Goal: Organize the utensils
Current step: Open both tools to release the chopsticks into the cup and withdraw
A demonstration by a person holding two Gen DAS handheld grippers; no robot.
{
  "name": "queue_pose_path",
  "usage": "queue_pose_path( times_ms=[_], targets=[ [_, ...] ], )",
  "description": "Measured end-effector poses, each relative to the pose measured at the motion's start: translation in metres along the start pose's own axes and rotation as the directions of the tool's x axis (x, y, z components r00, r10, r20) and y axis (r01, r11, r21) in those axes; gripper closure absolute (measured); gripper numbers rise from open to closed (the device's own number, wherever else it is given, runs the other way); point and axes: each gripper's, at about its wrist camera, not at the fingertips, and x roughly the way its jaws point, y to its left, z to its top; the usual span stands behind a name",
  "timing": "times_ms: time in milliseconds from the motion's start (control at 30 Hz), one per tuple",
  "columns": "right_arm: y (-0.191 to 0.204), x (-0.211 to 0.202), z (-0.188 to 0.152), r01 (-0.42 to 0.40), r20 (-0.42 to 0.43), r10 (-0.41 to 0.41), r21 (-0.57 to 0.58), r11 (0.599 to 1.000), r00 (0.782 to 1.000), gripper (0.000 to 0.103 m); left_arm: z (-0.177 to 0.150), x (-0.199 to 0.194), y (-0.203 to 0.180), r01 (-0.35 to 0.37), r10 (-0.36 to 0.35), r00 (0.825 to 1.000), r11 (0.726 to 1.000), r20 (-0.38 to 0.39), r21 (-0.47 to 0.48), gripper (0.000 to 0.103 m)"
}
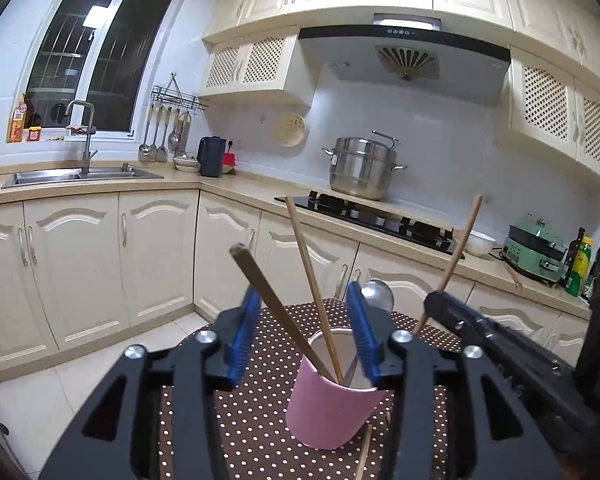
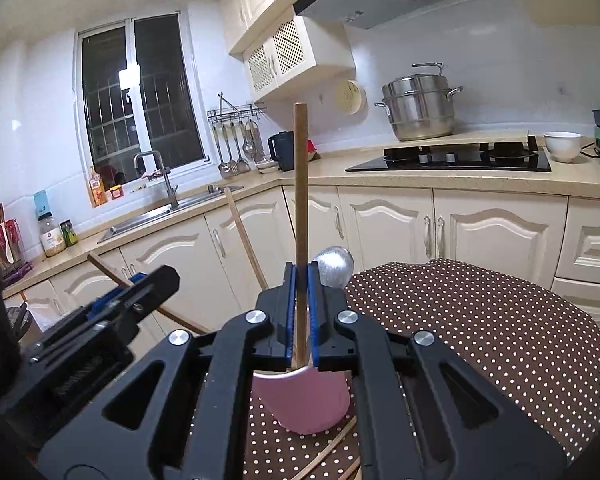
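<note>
Left hand-held gripper [image 1: 304, 332] gapes, seemingly clear of the chopsticks [image 1: 284, 316]; right hand-held gripper [image 2: 301, 312] pinches one chopstick [image 2: 300, 184].

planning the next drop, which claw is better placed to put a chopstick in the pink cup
Right: the right claw is shut on an upright wooden chopstick directly above the pink cup. The left claw is open, holding nothing.

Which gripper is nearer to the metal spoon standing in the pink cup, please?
Right. The right gripper, shut on a chopstick, sits just beside the spoon bowl. The left gripper is open over the pink cup, lower down and nearer the camera than the spoon.
</note>
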Motion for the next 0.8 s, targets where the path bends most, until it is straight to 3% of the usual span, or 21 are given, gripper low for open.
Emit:
queue_pose_path(
  times_ms=[200, 633, 767, 800],
  targets=[
    [0.002, -0.002, -0.002, 0.013, -0.016, -0.012, 0.001, 1.000, 1.000, 0.096, 0.002, -0.011, -0.005, 0.022, -0.021, 1.000, 0.999, -0.005, 0.032, 0.042],
    [0.004, -0.007, -0.007, 0.055, -0.064, -0.054, 0.013, 0.998, 0.996, 0.093, 0.000, -0.033, 0.012, 0.013, -0.013, 0.999, 1.000, -0.042, 0.006, 0.035],
    [0.005, -0.020, -0.007, 0.072, -0.029, -0.071, 0.017, 0.997, 0.997, 0.050, -0.003, -0.036, 0.014, 0.013, -0.014, 0.996, 1.000, -0.091, -0.010, 0.034],
    [0.005, -0.023, -0.006, 0.072, -0.028, -0.072, 0.016, 0.997, 0.997, 0.050, -0.004, -0.037, 0.015, 0.025, -0.028, 0.993, 0.999, -0.113, -0.026, 0.034]
  ],
)
